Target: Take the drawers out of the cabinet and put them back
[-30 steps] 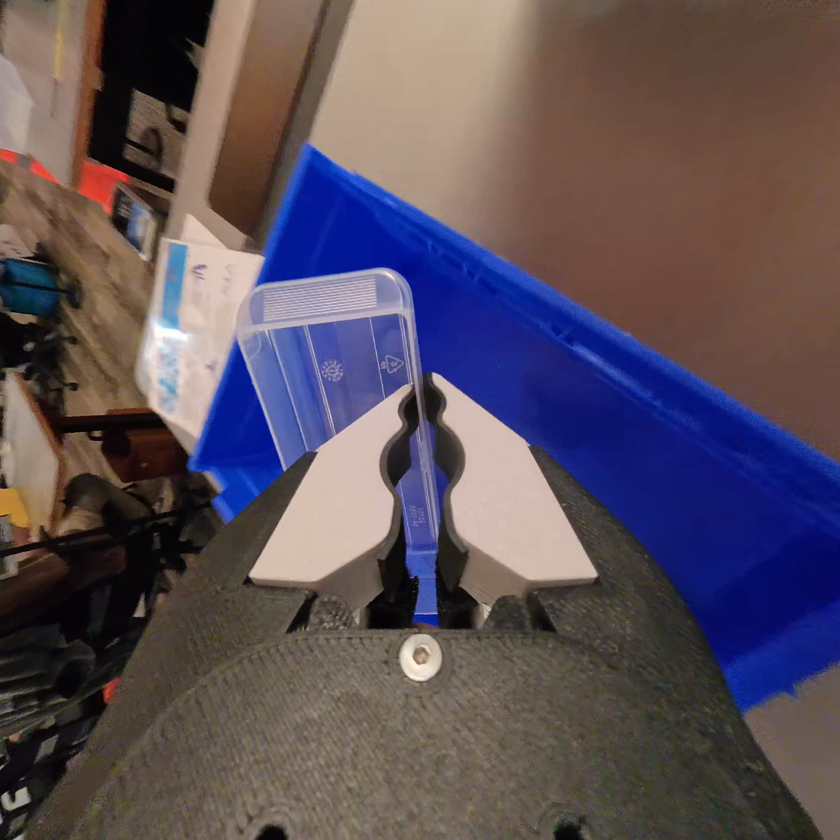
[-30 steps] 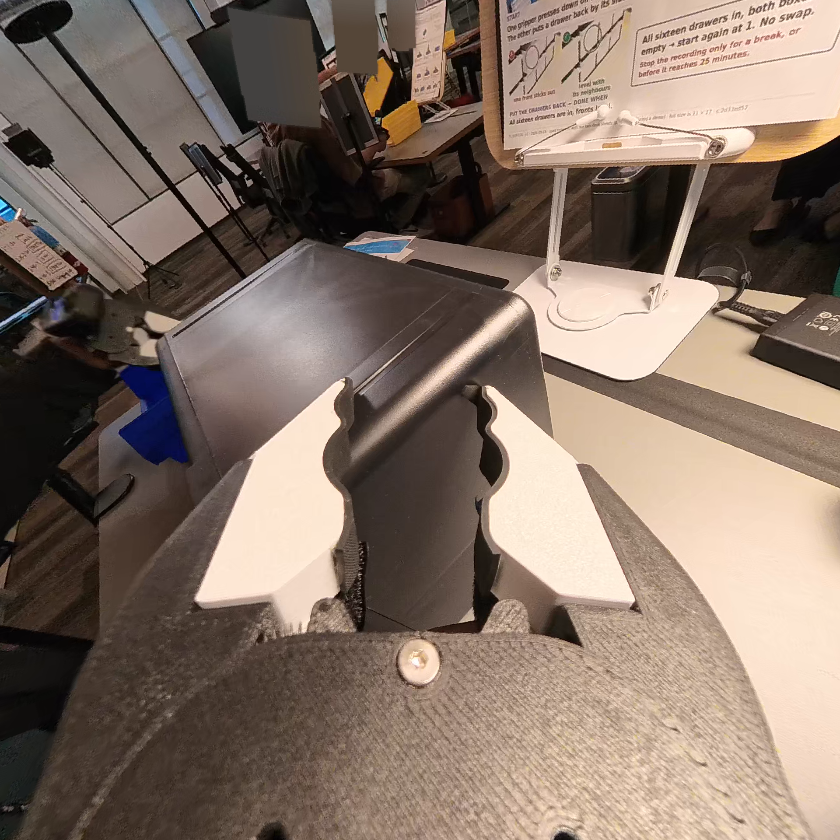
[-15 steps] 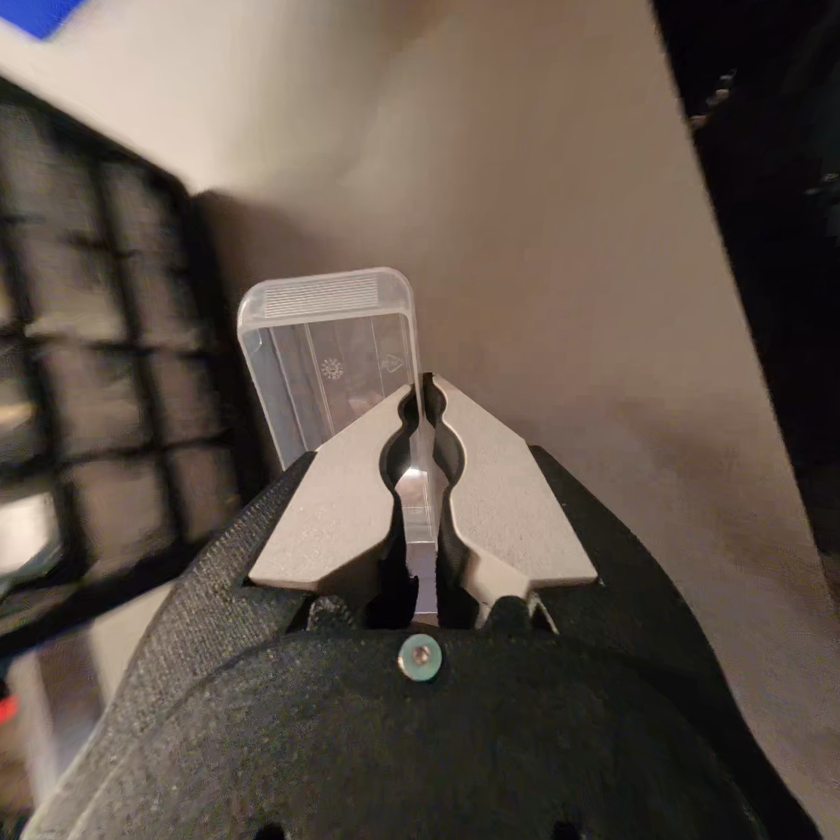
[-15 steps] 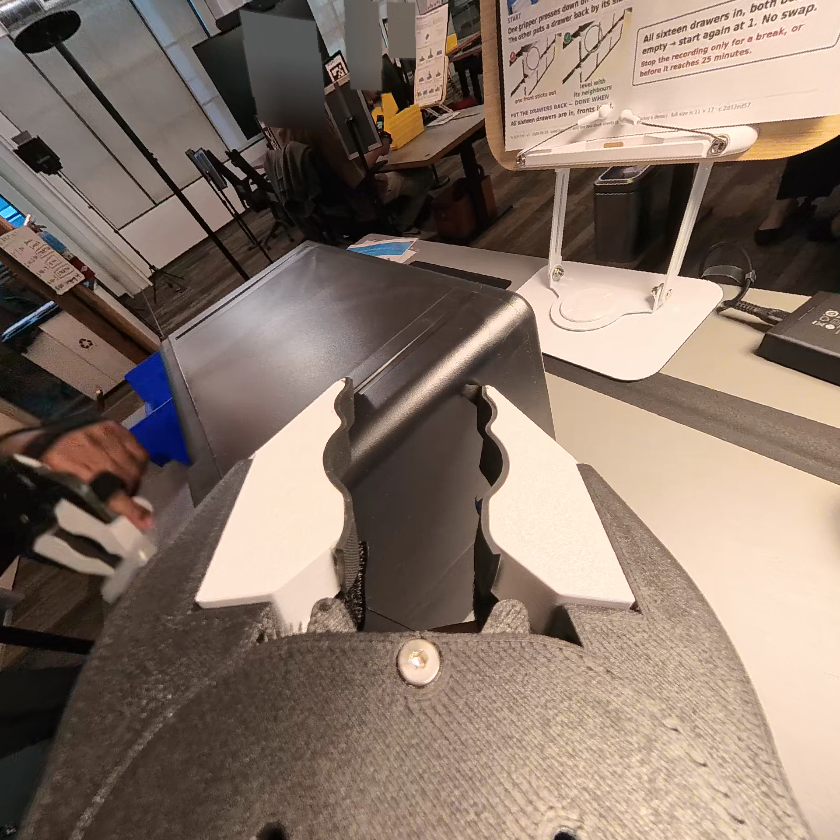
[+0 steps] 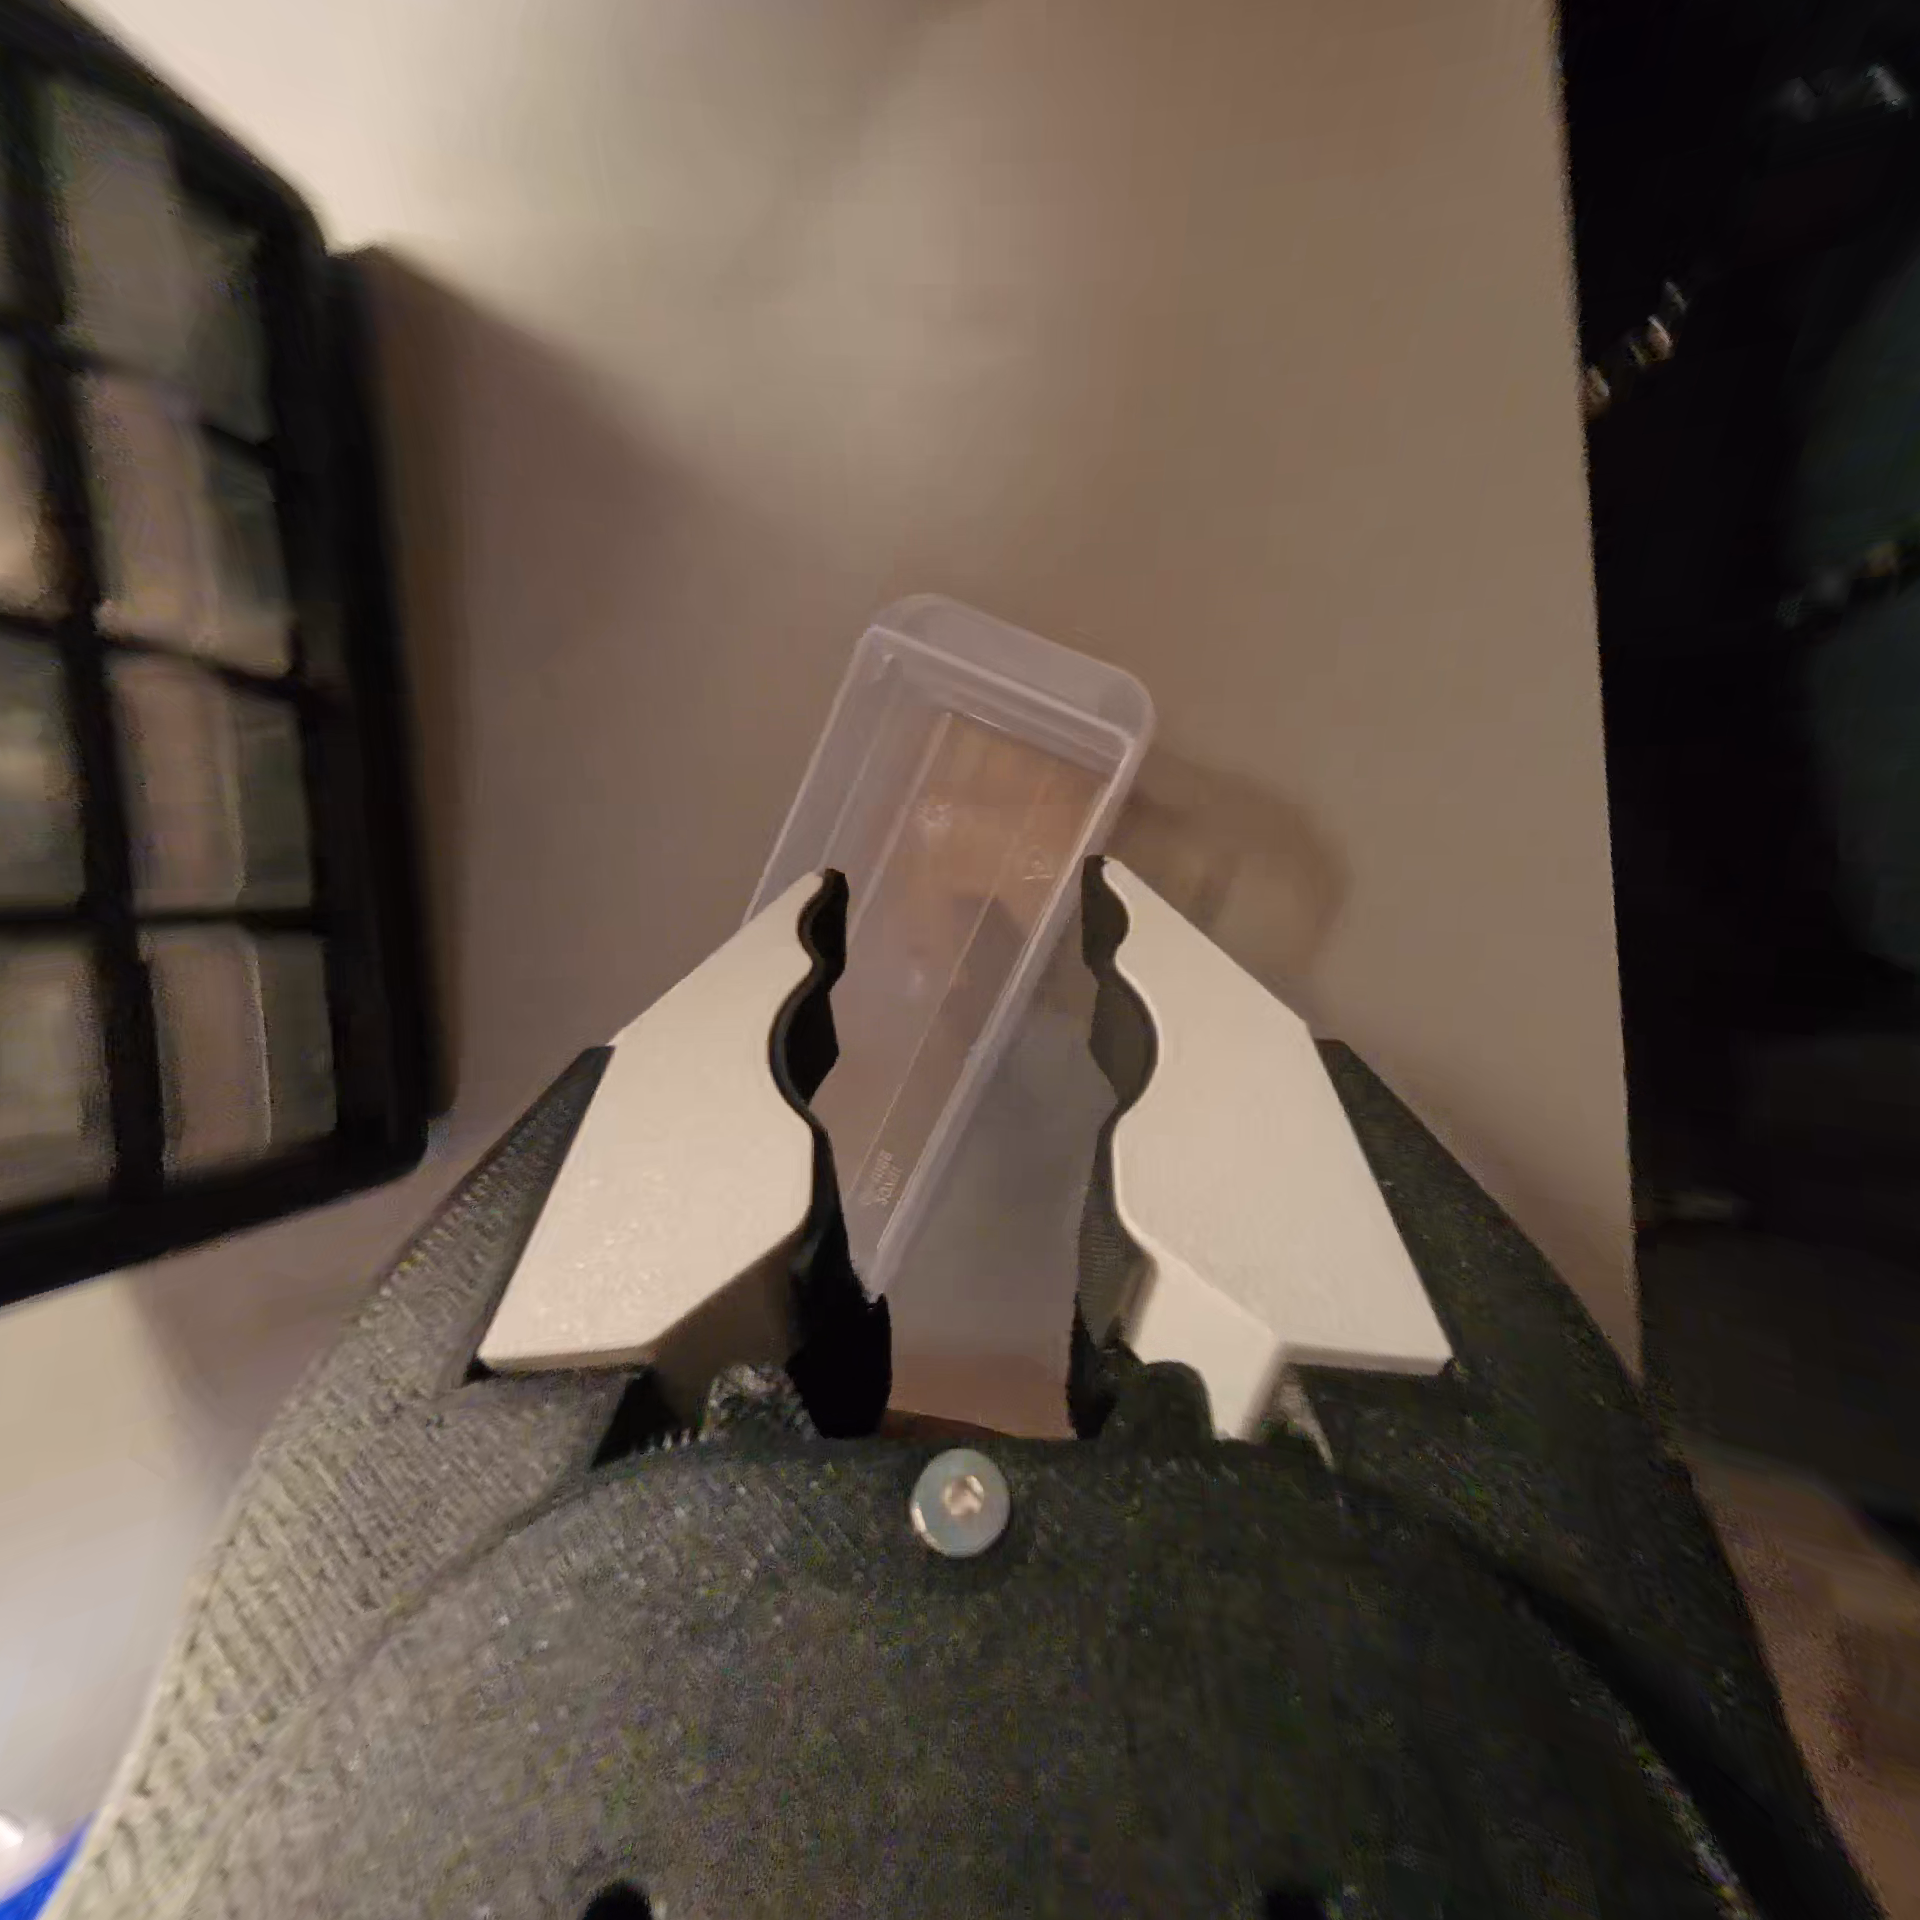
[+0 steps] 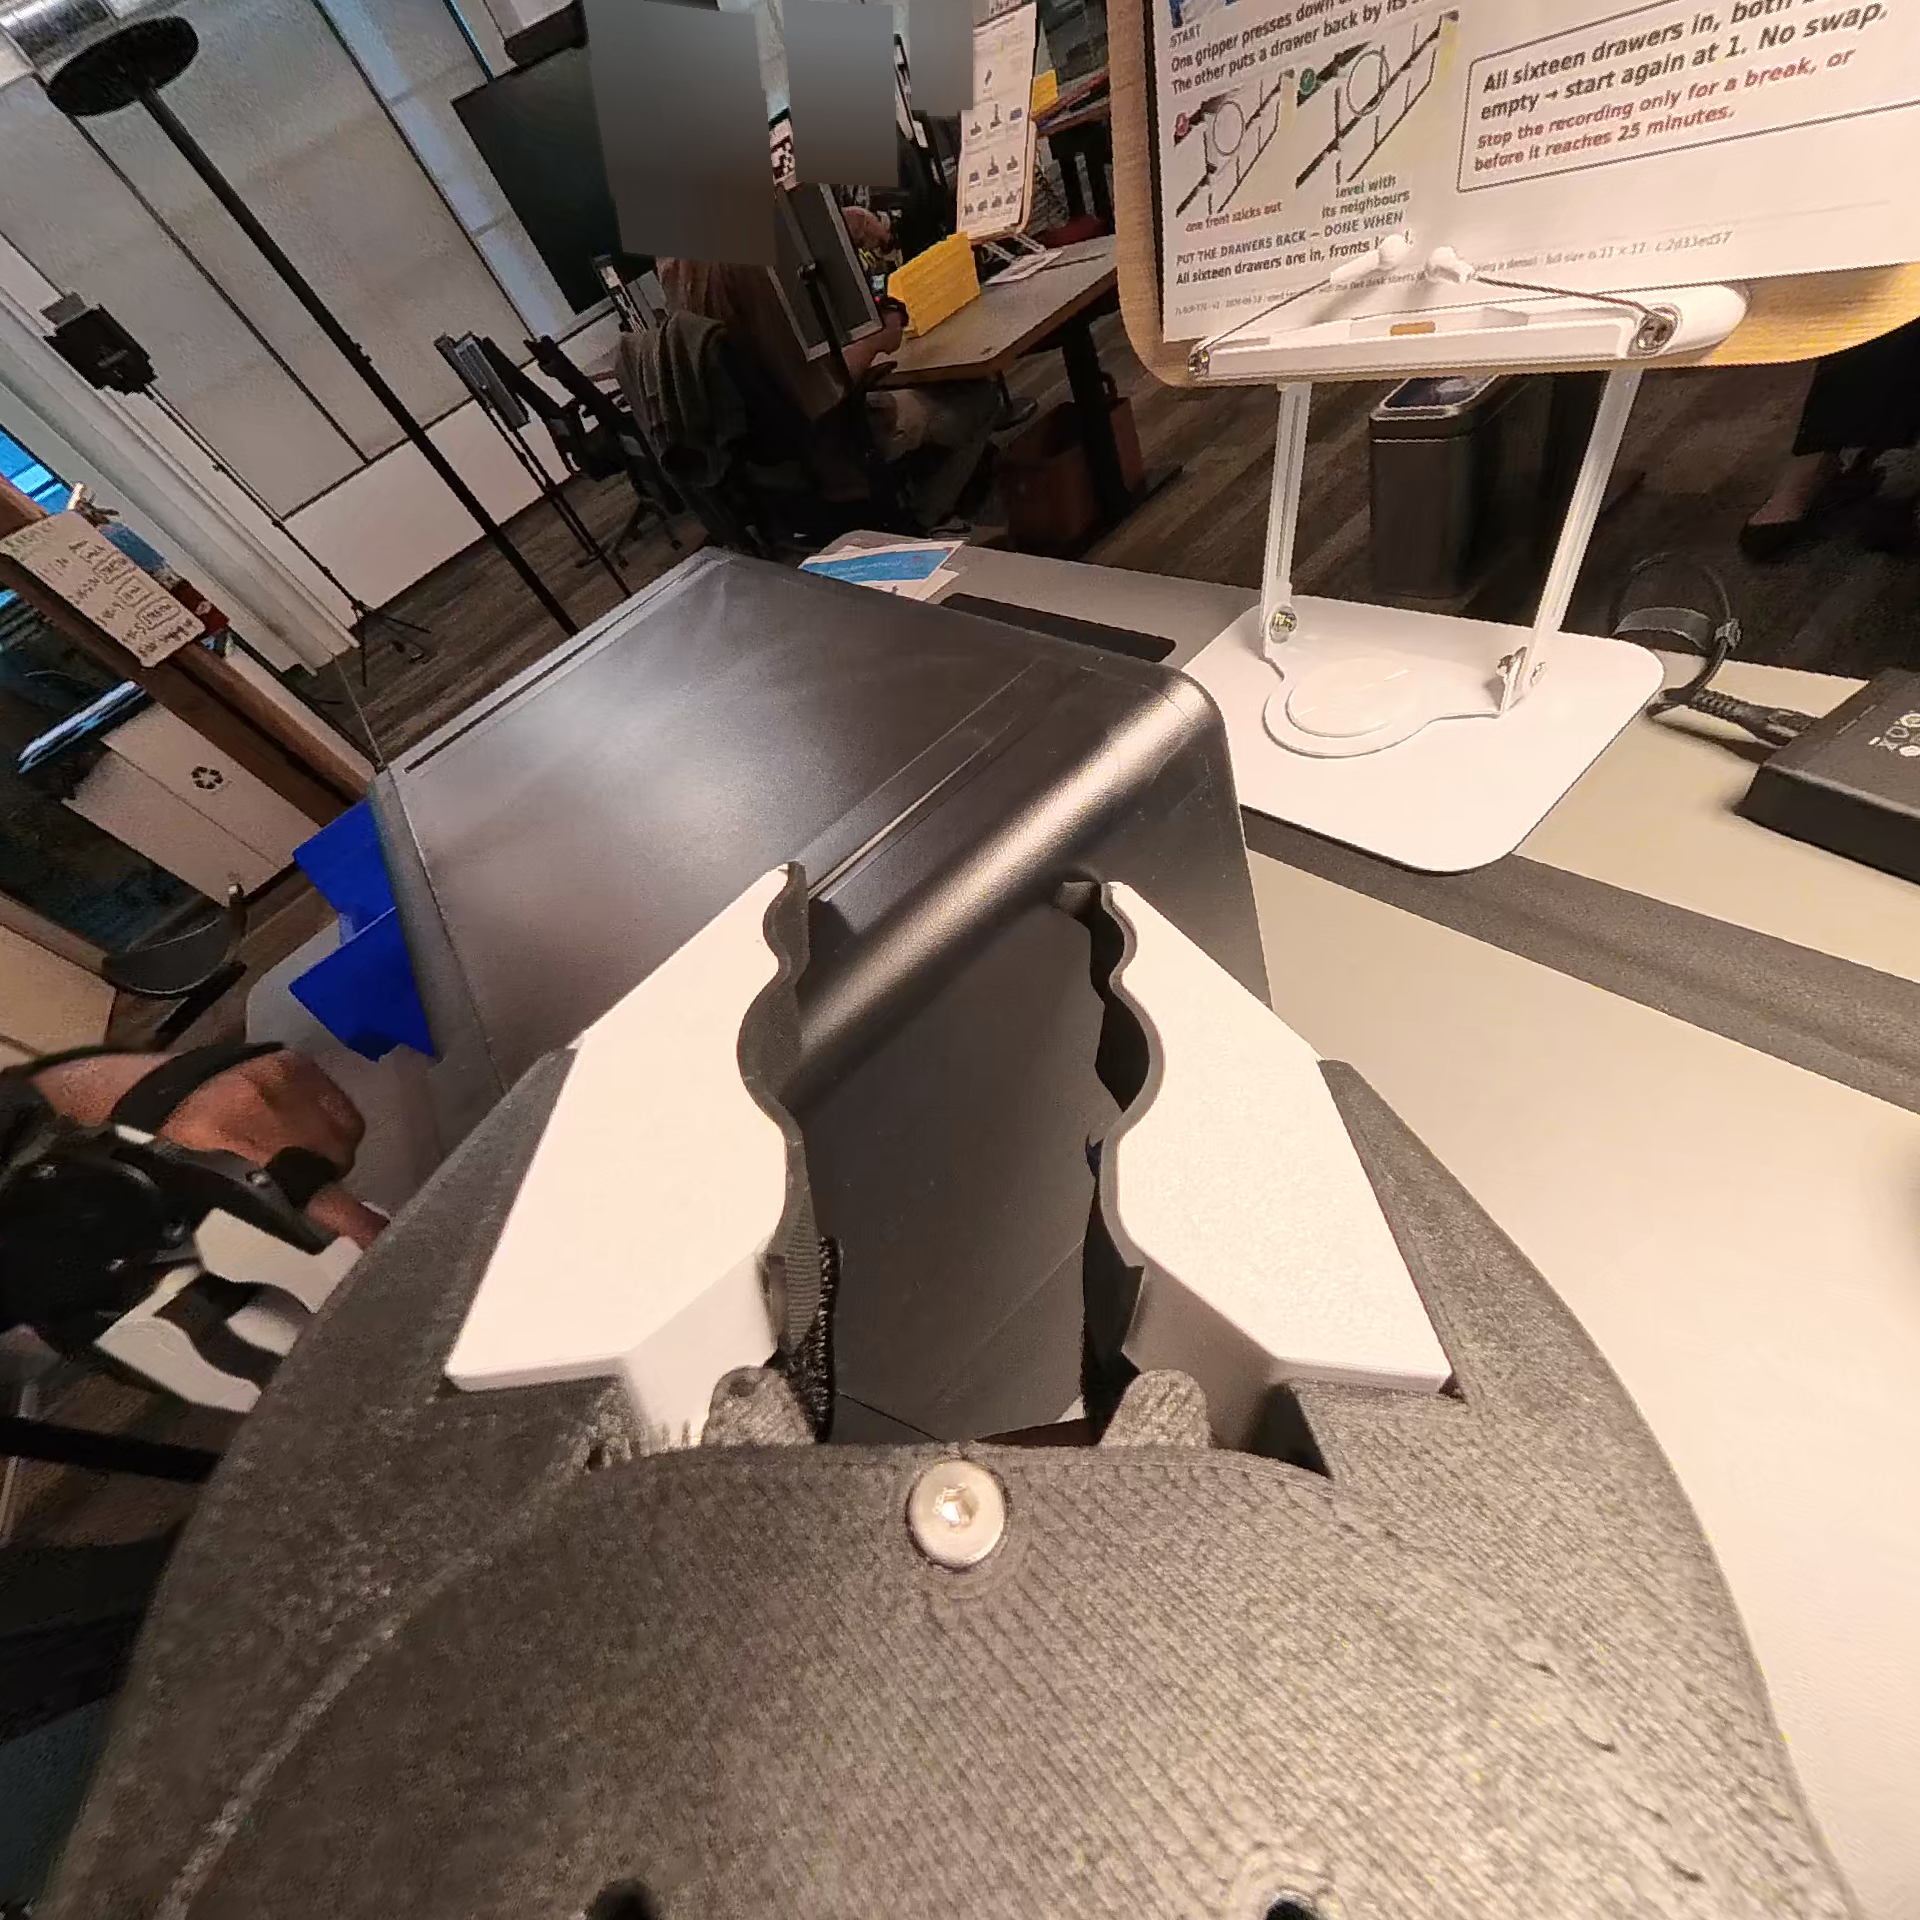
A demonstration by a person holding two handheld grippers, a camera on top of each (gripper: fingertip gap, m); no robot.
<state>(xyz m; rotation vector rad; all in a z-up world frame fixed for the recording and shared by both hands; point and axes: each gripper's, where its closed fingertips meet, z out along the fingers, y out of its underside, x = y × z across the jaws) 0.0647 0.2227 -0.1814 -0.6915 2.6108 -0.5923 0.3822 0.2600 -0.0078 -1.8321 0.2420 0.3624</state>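
In the left wrist view my left gripper [image 5: 961, 873] is open. A clear plastic drawer [image 5: 987, 748] lies tilted to the right between its fingers, over the beige table [image 5: 1039, 364]; neither pad presses on it. The black cabinet [image 5: 104, 623] with its grid of drawer slots stands at the left. In the right wrist view my right gripper [image 6: 948, 881] is open, its fingers astride the rounded top edge of the cabinet [image 6: 727, 779]. The left gripper [image 6: 187, 1299] and a hand [image 6: 270, 1112] show low at the left, in front of the cabinet.
A blue bin [image 6: 353, 966] stands behind the cabinet's left side. A white stand [image 6: 1455, 727] holding an instruction board stands on the table to the right, with a black box [image 6: 1849, 769] beyond it. The table's edge runs down the right of the left wrist view.
My left gripper swung from over the blue bin to the table by the cabinet front, then opened; the clear drawer left its grasp and tipped to the right. The right gripper stayed put.
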